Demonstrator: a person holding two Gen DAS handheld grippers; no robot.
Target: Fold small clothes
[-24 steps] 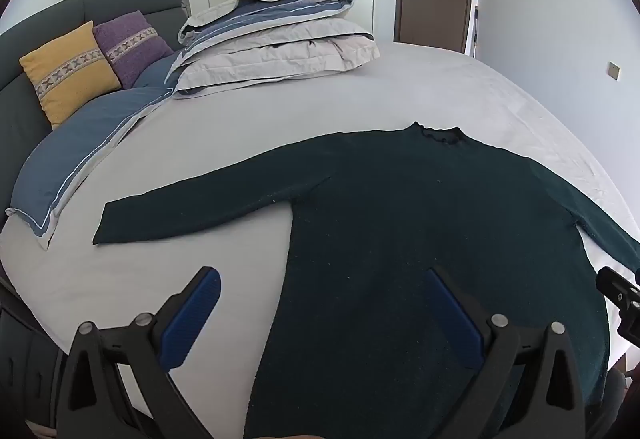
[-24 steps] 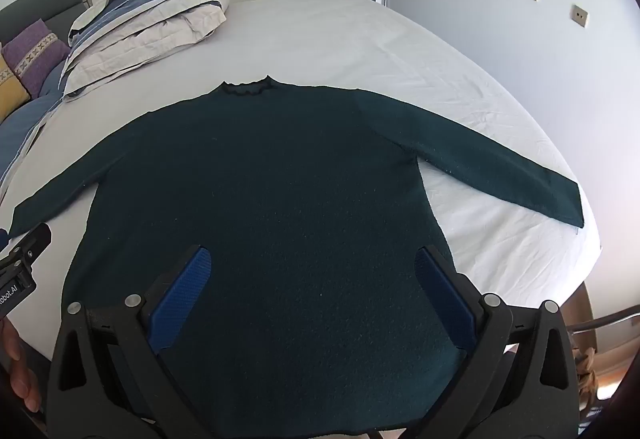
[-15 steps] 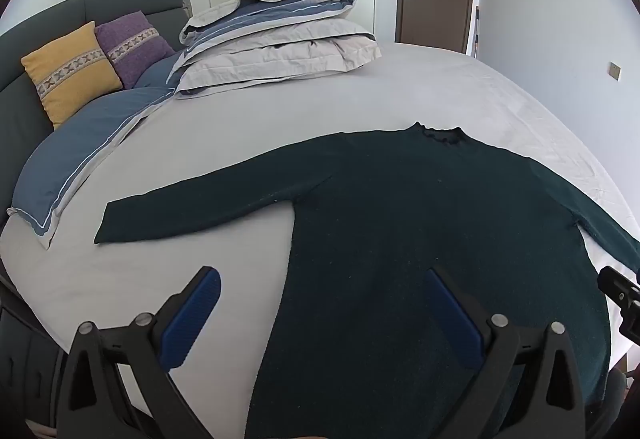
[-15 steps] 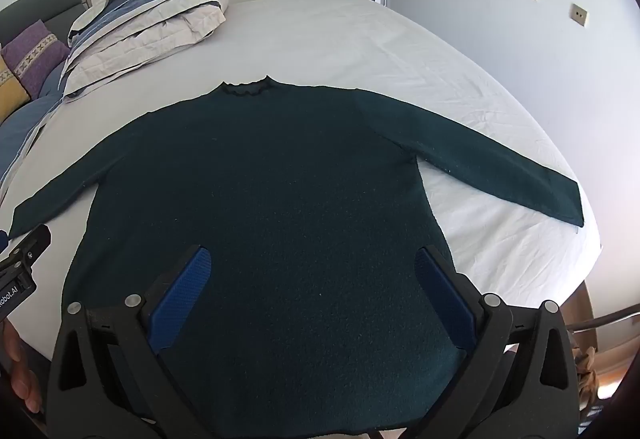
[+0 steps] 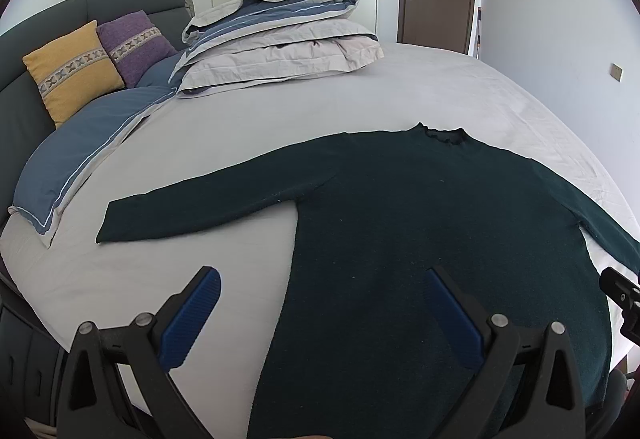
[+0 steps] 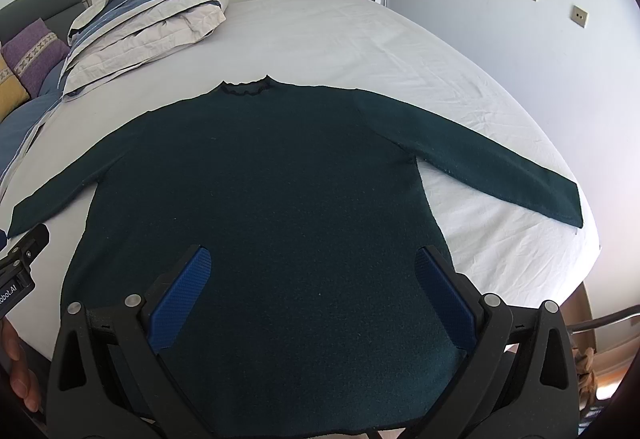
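Nothing has moved since a moment ago: the sweater lies flat by the bed's near edge, unfolded. My left gripper and right gripper both hover spread, empty.

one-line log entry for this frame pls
stage: pre-fold | sweater: flat on bed, sleeves spread | left tool: open, empty | right tool: open, empty

Both black two-finger grippers with ribbed blue pads are hanging wide open, nothing between their fingers. The left gripper is sitting level and pointing forward, and the right gripper is doing the same, the two side by side.
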